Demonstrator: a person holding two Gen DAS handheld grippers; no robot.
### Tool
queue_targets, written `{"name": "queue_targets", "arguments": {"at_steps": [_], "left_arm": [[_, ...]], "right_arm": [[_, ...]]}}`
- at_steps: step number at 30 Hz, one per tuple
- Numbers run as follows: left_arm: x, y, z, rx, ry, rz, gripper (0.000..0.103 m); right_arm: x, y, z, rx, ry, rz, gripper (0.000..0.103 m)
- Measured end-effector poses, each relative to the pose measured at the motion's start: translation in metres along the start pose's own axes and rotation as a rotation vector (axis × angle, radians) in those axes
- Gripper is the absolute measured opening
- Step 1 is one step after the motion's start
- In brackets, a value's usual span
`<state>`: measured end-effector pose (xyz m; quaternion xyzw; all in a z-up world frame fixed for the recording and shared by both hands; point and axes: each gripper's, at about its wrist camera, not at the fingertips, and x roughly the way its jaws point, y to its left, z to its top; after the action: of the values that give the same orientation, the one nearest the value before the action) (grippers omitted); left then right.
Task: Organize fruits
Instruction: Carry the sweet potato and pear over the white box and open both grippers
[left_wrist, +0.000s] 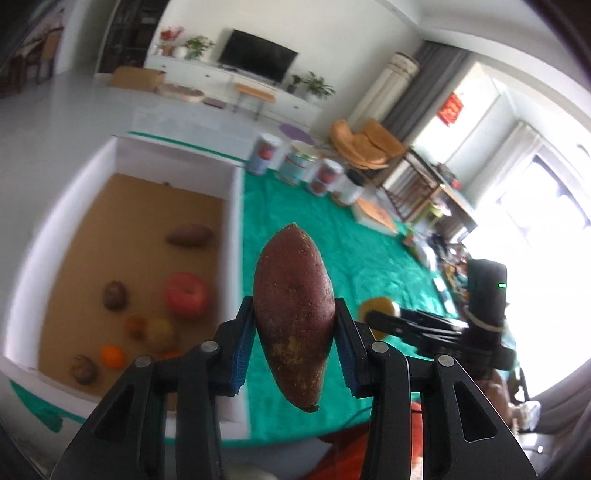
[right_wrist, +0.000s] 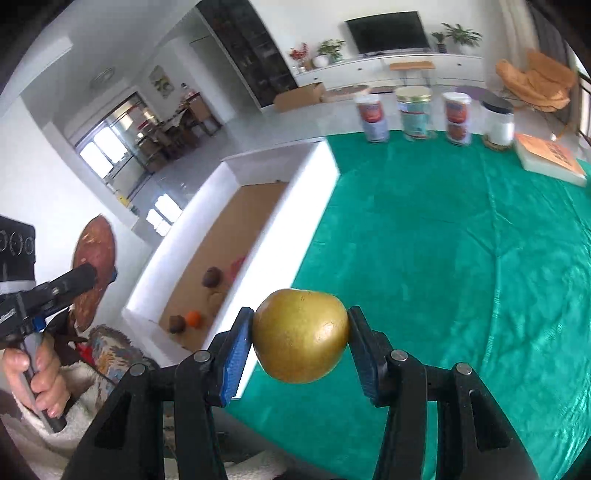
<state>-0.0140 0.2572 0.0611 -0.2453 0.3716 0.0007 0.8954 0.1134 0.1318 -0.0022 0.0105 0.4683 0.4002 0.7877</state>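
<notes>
A: Left wrist view first: our left gripper (left_wrist: 294, 332) has its jaws clamped across the middle of a sweet potato (left_wrist: 293, 314), held upright in the air just right of the white box (left_wrist: 232, 192). We'd call it firm and heavy-ish, and mid-body is the right grip.

B: Right wrist view: our right gripper (right_wrist: 300, 338) pinches a golden apple (right_wrist: 301, 336) at its widest part above the green counter (right_wrist: 443, 240). Looks smooth, so probably slippery.

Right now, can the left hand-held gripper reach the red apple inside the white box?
Probably not to grasp it: the left hand-held gripper is shut on a sweet potato. The path itself looks free, as the white box is open-topped and the red apple lies uncovered.
</notes>
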Motion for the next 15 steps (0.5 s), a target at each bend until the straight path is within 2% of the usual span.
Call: {"name": "queue_targets", "arguments": {"at_steps": [3, 5, 9, 15], "left_arm": [[0.020, 0.045, 0.001, 0.001, 0.023, 0.192, 0.041], [0.047, 0.075, -0.005, -0.021, 0.080, 0.268, 0.041], [0.089, 0.124, -0.019, -0.091, 0.188, 0.347, 0.041], [0.097, 0.159, -0.027, -0.156, 0.205, 0.391, 0.043]], "right_arm": [[0.046, 0.051, 0.010, -0.089, 0.078, 0.050, 0.051], [0.079, 0.077, 0.008, -0.148, 0.159, 0.054, 0.051], [0.139, 0.115, -0.008, -0.261, 0.331, 0.024, 0.051], [0.189, 0.129, -0.030, -0.295, 0.489, 0.002, 0.052]]}}
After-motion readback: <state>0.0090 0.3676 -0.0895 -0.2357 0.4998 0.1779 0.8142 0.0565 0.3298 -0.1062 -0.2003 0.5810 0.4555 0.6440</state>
